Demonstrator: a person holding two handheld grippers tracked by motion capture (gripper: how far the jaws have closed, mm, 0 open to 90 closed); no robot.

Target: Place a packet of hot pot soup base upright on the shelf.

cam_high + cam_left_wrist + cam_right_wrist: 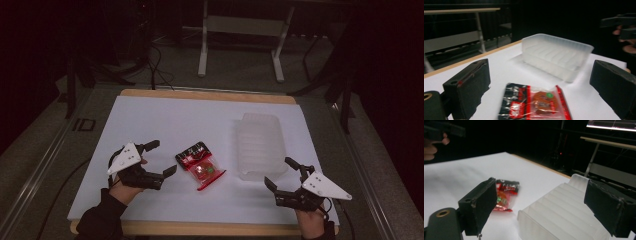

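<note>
From above, your left gripper (159,159) sits spread wide at lower left, the red snack packet (201,165) at centre, the ribbed plastic tray (260,144) right of it, your right gripper (284,176) also spread at lower right. In your left gripper view the packet (534,103) lies bottom centre between the jaws, seemingly lined up for a grasp. Your right gripper view frames the tray (561,212) instead.
</note>
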